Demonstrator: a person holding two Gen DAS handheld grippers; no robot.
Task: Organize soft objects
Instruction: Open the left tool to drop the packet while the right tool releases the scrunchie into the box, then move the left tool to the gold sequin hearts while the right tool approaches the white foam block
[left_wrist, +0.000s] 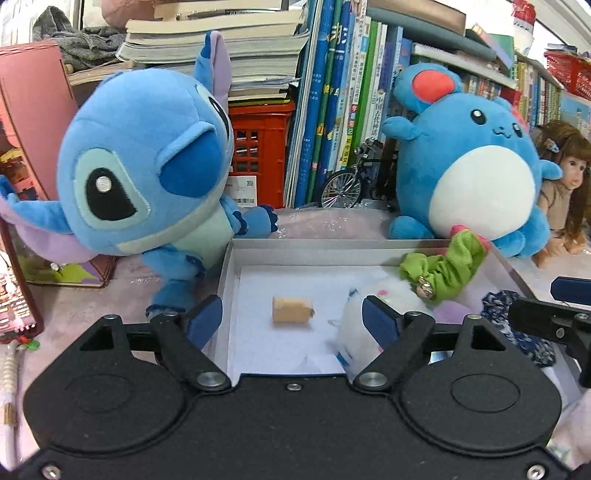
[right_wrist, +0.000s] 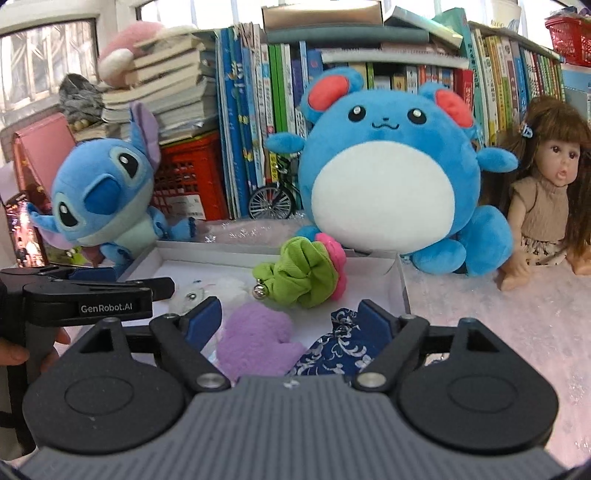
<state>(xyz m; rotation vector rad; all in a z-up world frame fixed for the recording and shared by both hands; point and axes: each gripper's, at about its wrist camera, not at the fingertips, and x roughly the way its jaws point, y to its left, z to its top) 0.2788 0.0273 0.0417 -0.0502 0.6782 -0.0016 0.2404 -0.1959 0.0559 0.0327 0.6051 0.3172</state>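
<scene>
A shallow white box (left_wrist: 332, 243) (right_wrist: 402, 286) holds the soft items. In it lie a green scrunchie with a bell (left_wrist: 448, 271) (right_wrist: 301, 275), a white fluffy toy (left_wrist: 351, 328) (right_wrist: 221, 290), a purple plush piece (right_wrist: 258, 338), a blue patterned pouch (right_wrist: 334, 350) and a small tan cardboard piece (left_wrist: 291, 310). My left gripper (left_wrist: 291, 314) hangs open over the box's near left part; the white toy lies by its right finger, untouched. My right gripper (right_wrist: 290, 317) stands open above the purple piece and the pouch, its pads pressing on neither.
A blue long-eared plush (left_wrist: 147, 166) leans at the box's left corner. A round blue plush (right_wrist: 388, 177) sits behind the box, a doll (right_wrist: 546, 192) to its right. Books, a red crate (left_wrist: 258, 144) and a toy bicycle (left_wrist: 351, 181) line the back.
</scene>
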